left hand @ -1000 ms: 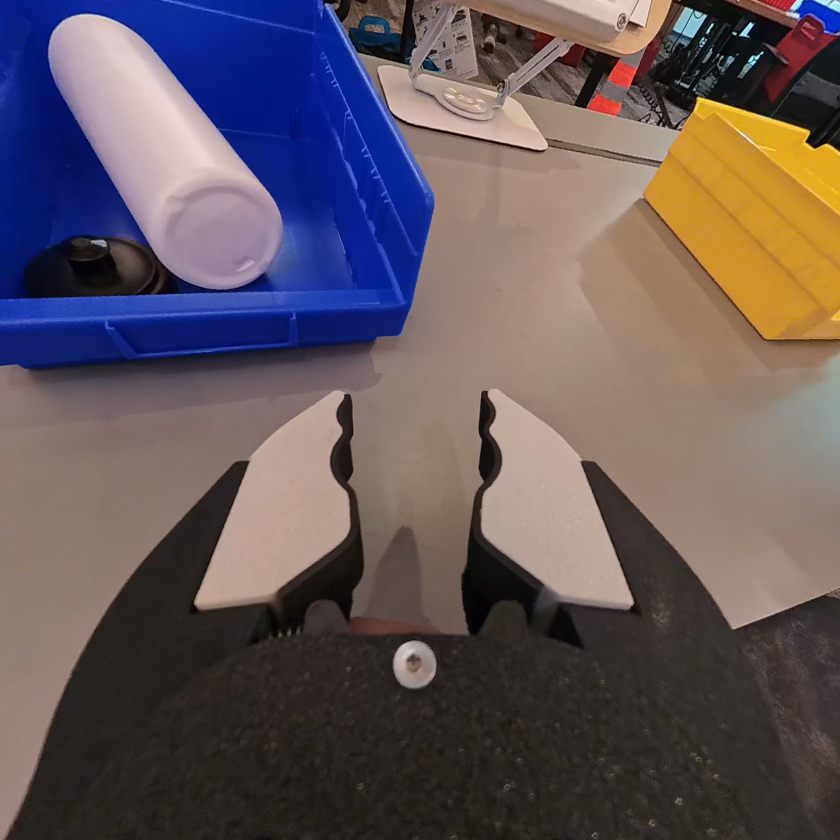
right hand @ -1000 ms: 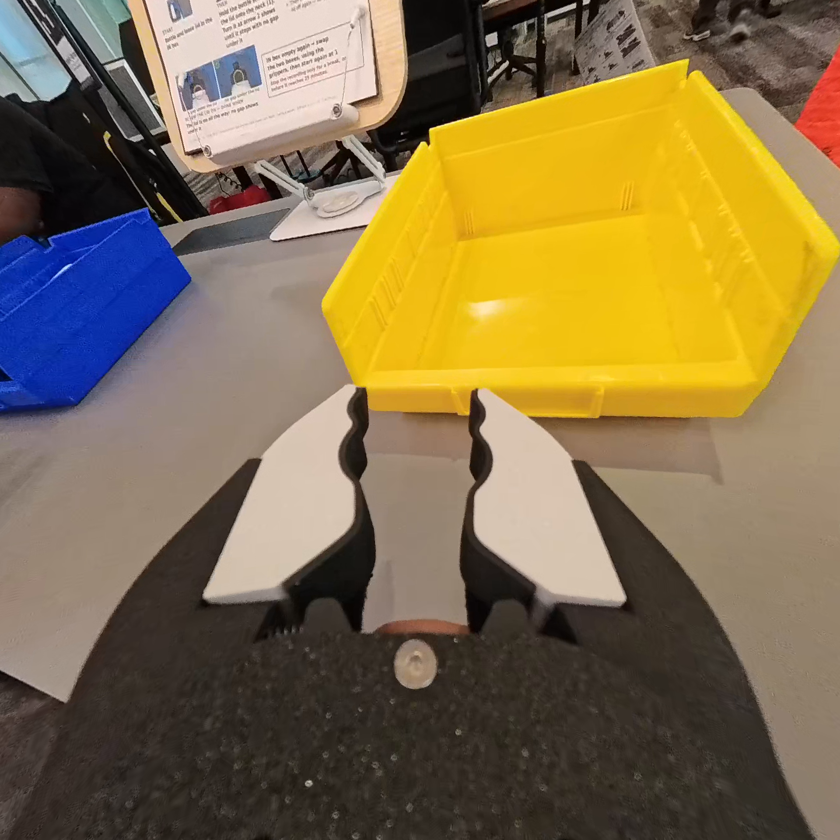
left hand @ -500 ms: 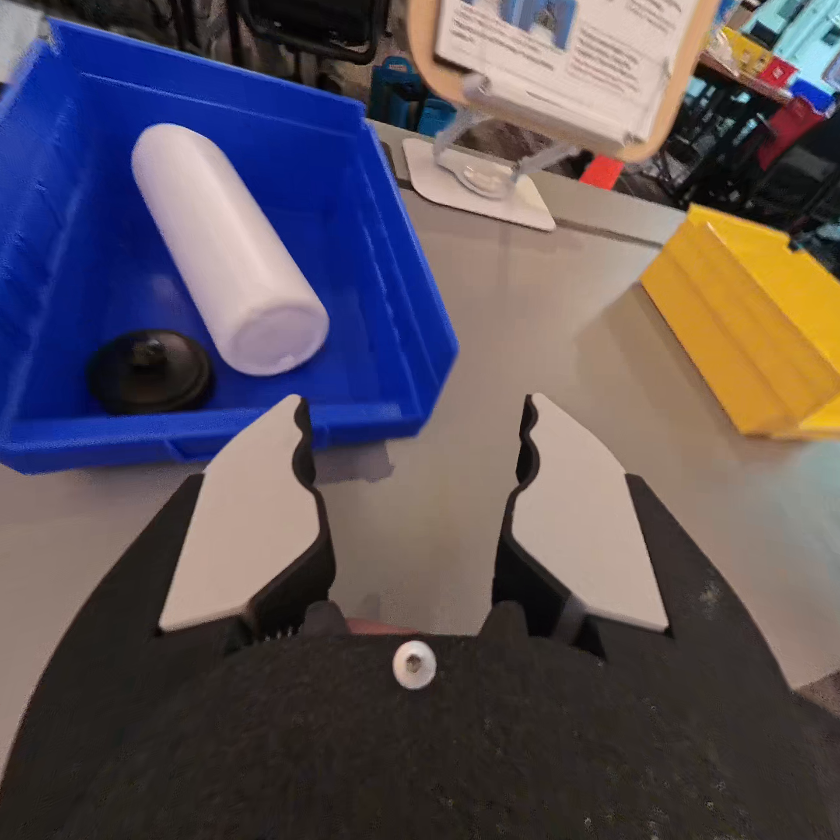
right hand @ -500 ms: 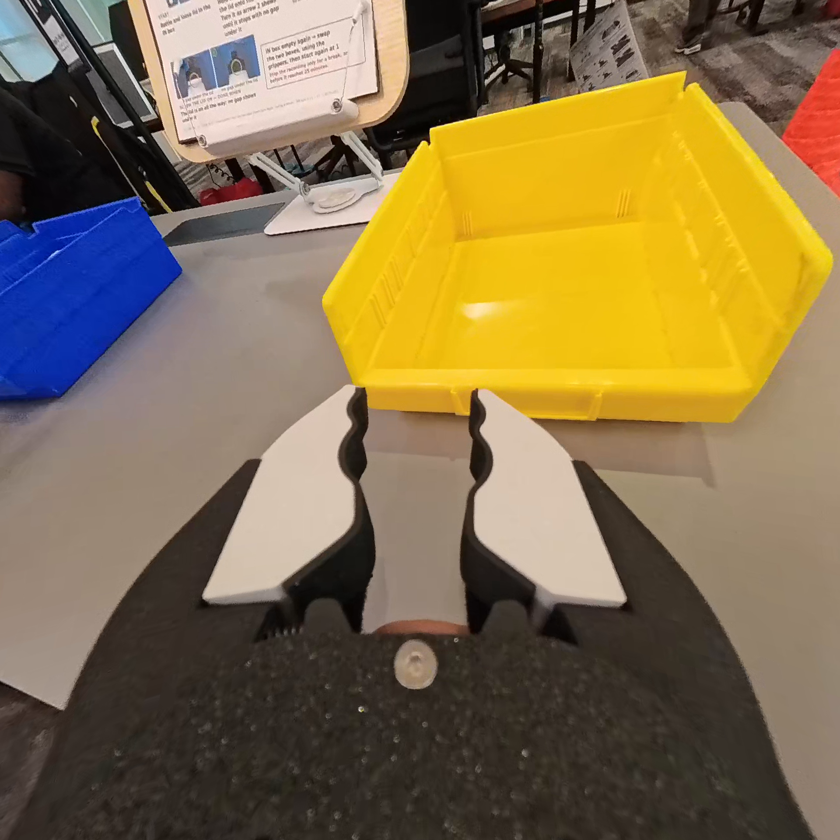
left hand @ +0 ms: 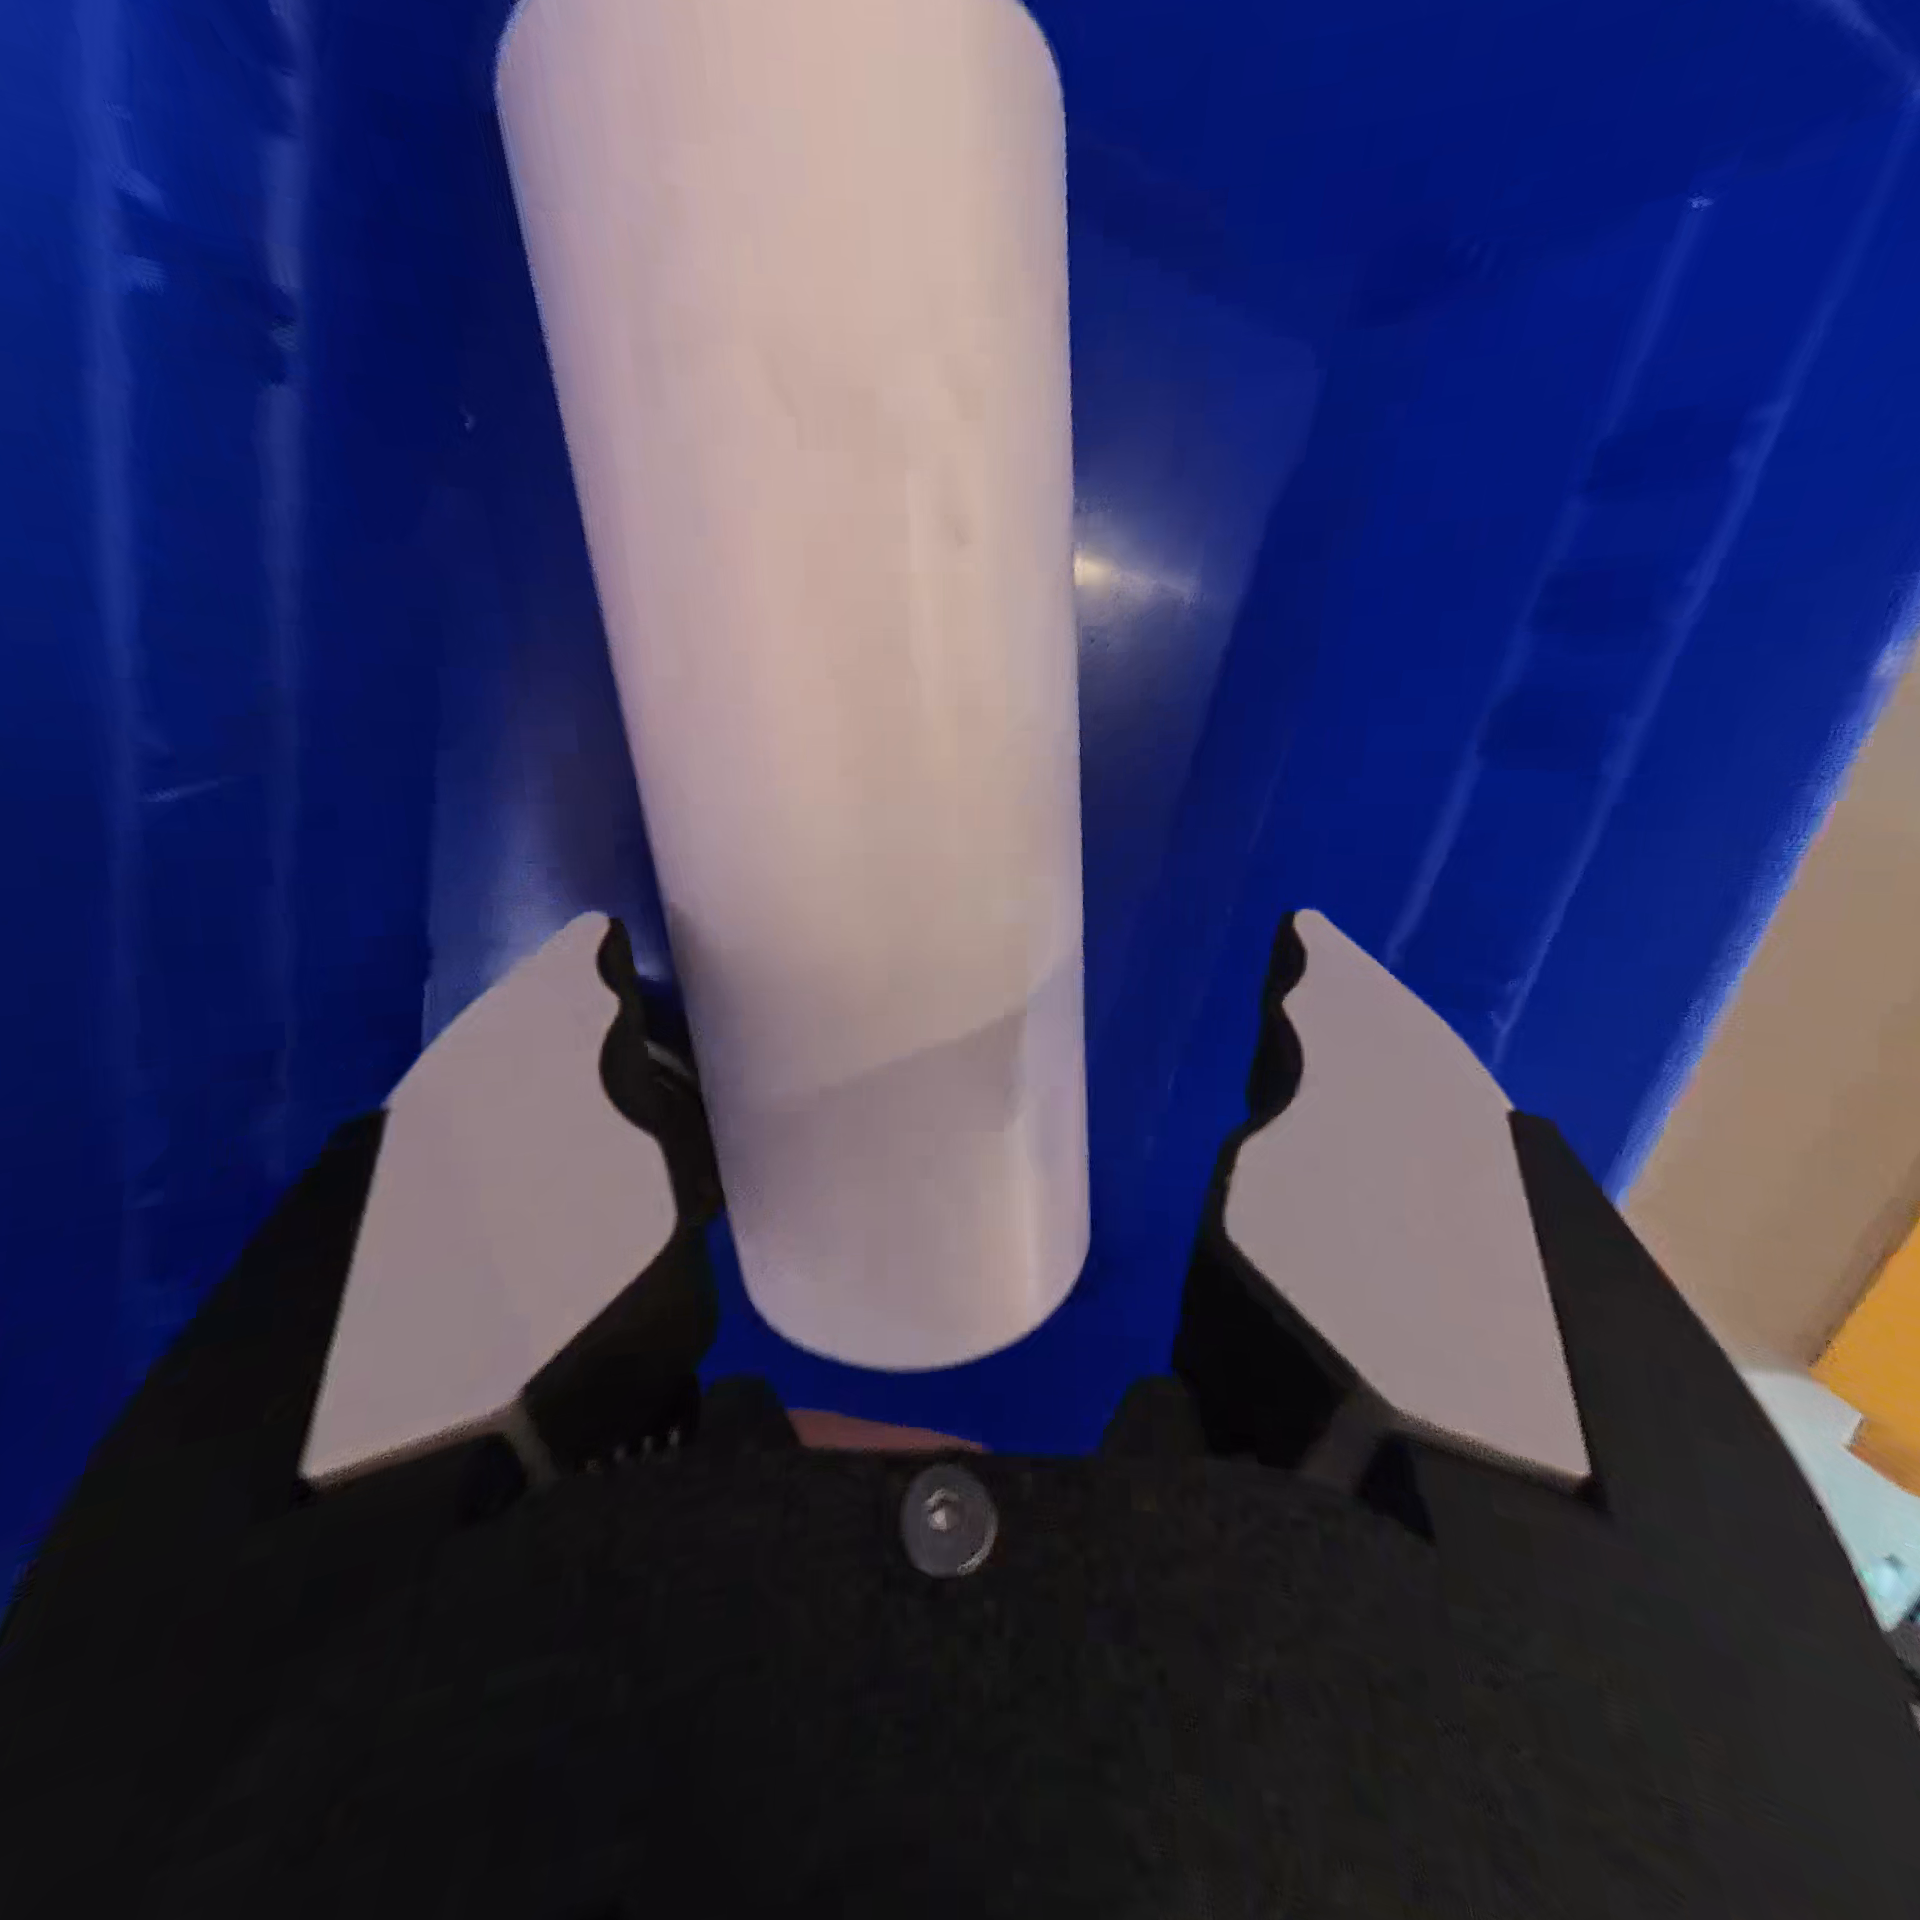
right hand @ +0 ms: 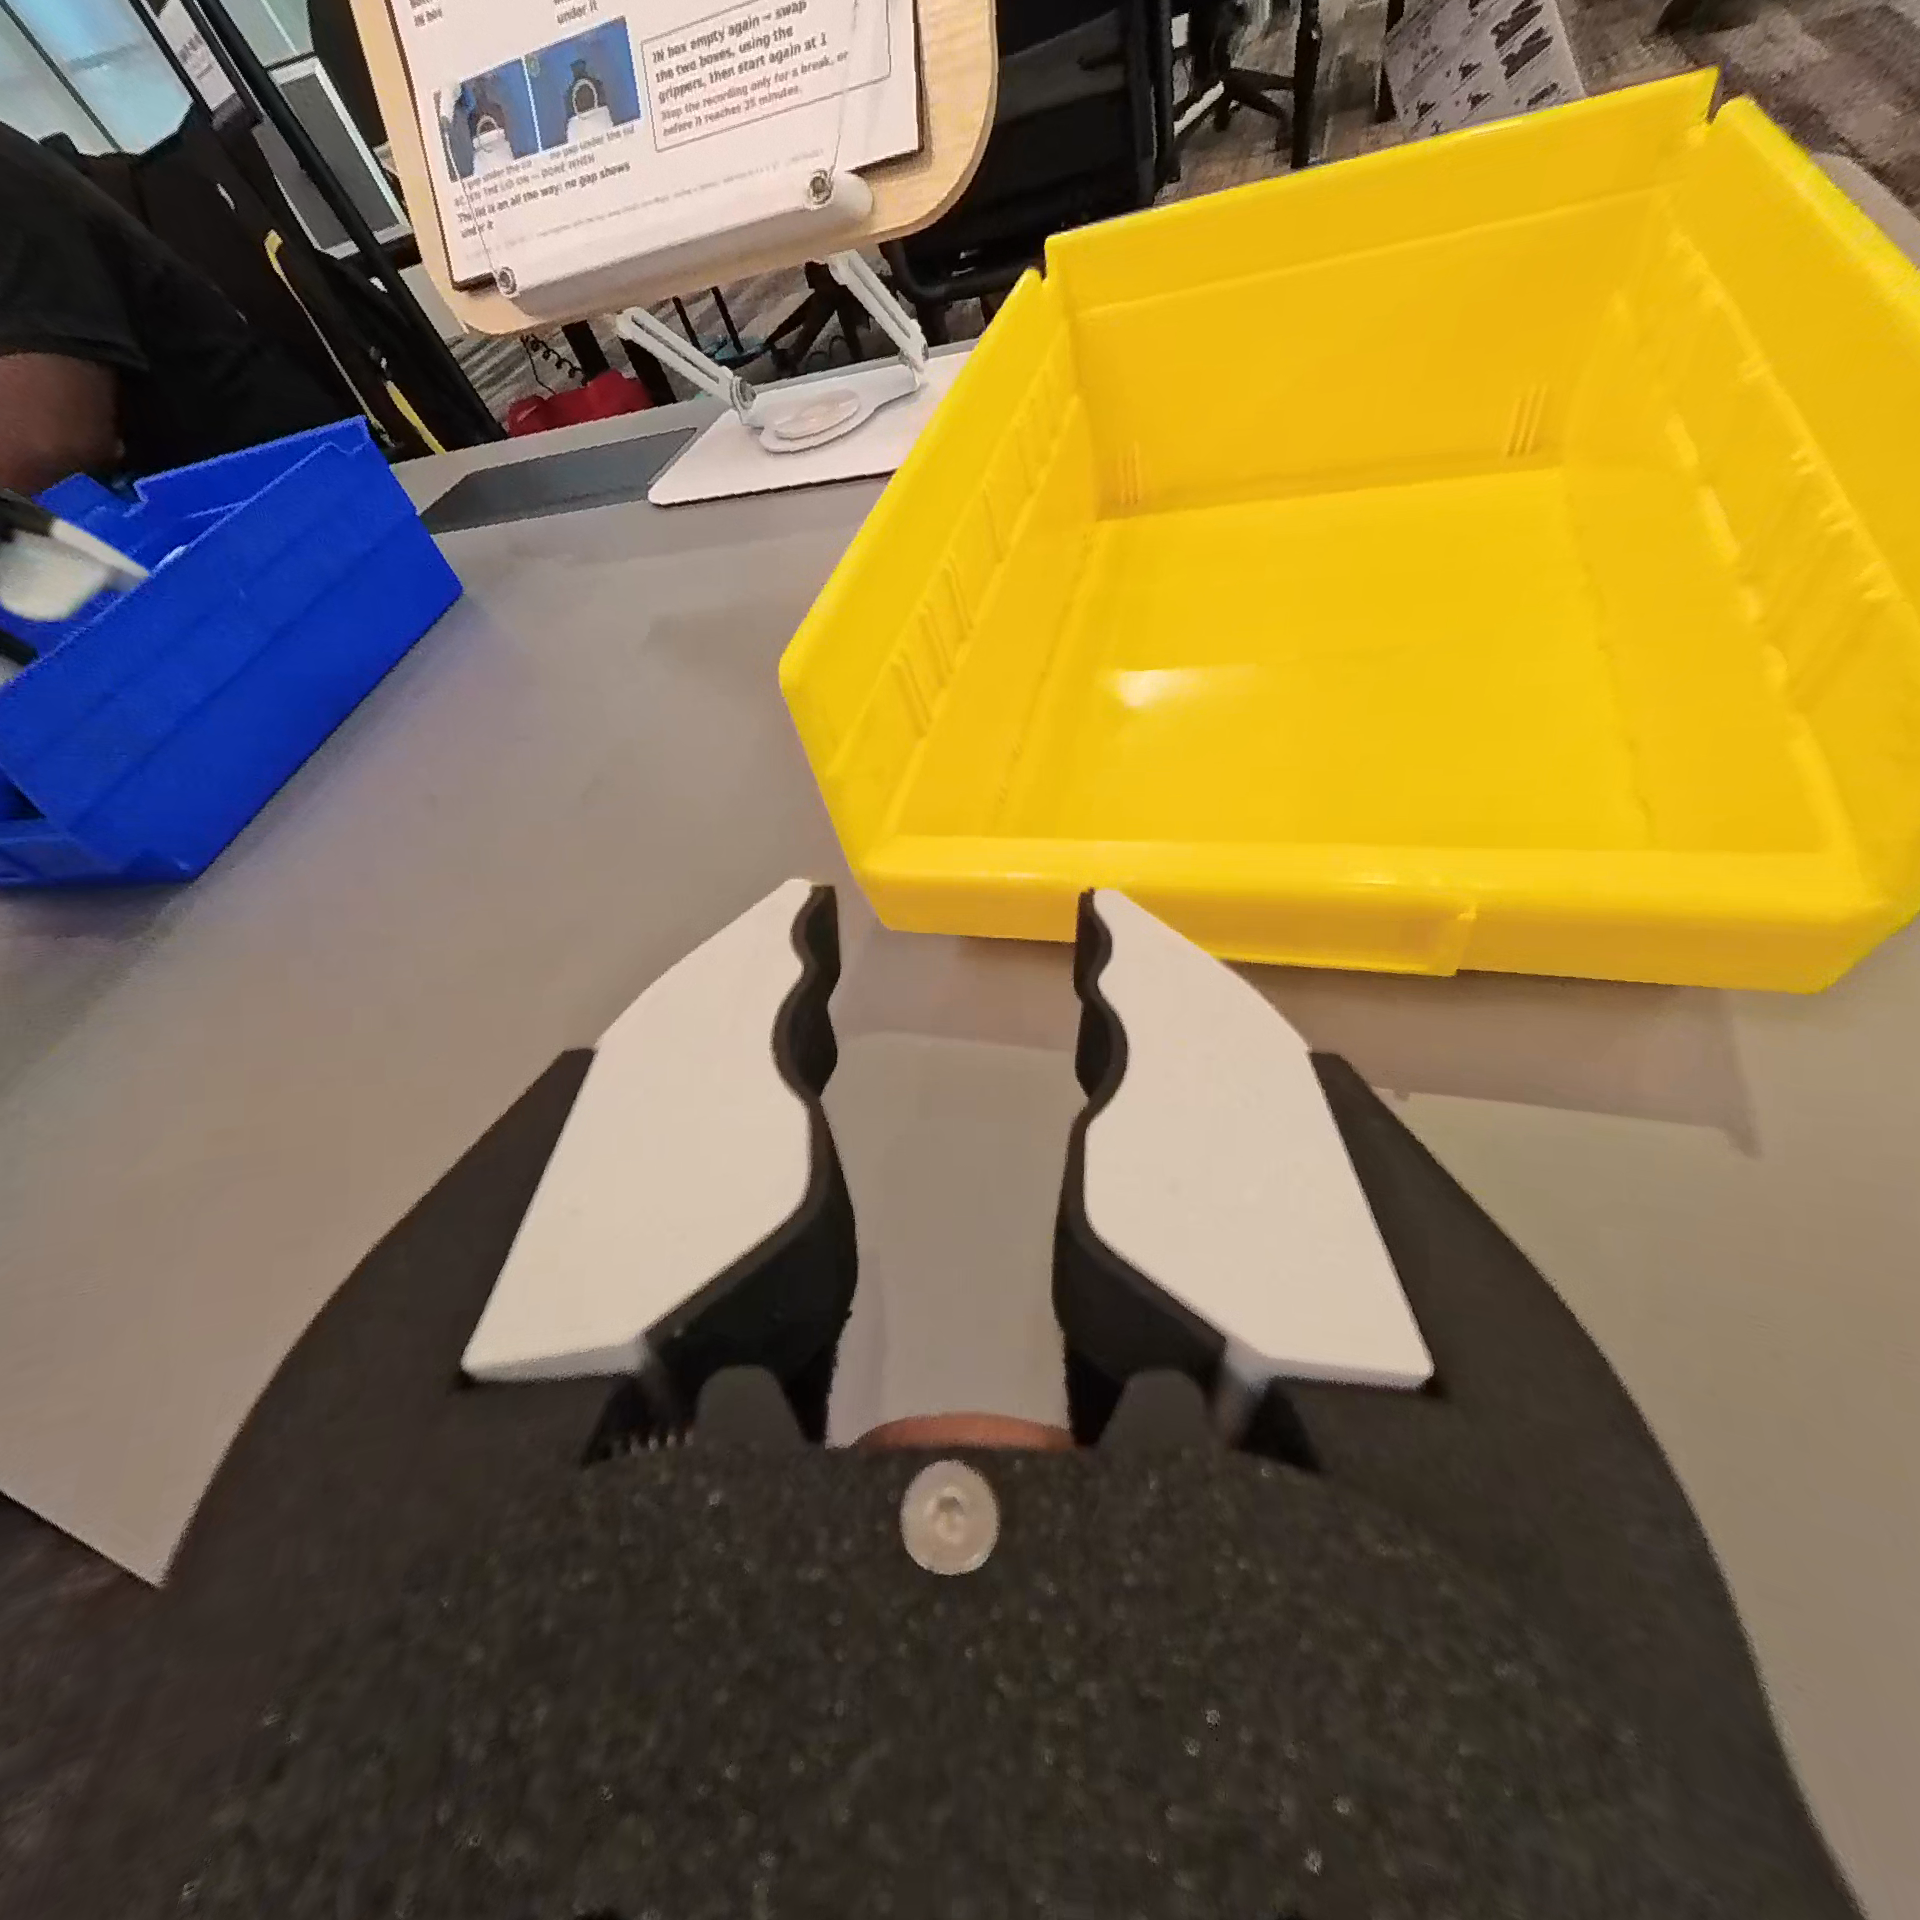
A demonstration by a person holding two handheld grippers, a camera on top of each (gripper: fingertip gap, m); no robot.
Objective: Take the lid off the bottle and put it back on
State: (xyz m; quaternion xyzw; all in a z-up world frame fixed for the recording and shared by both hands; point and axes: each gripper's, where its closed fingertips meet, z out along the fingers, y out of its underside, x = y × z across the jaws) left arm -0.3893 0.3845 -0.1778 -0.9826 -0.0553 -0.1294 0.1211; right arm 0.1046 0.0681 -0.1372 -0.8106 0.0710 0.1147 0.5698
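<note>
Left gripper (left hand: 940, 997), jaws spread wide, now reaches into the blue bin (left hand: 1455, 520) and straddles the near end of the white bottle (left hand: 831, 623), which lies on its side on the bin floor; half a second earlier this gripper was outside the bin's front wall with a narrower gap. The left finger (left hand: 499, 1195) sits just beside the bottle's wall, possibly touching it, while the right finger stands apart from it, so no grasp is made yet. By judgement, the step in hand is the pick-up of the bottle, and closing on it comes next. Right gripper (right hand: 951, 935), jaws partly open and holding nothing, hangs over the grey table (right hand: 520, 779) in front of the empty yellow bin (right hand: 1351, 675), little changed from the earlier views. The black lid seen earlier beside the bottle is out of view in the left wrist view, hidden or cut off. The bottle's far end is cropped by the frame, and motion blur softens the bin's walls.
</note>
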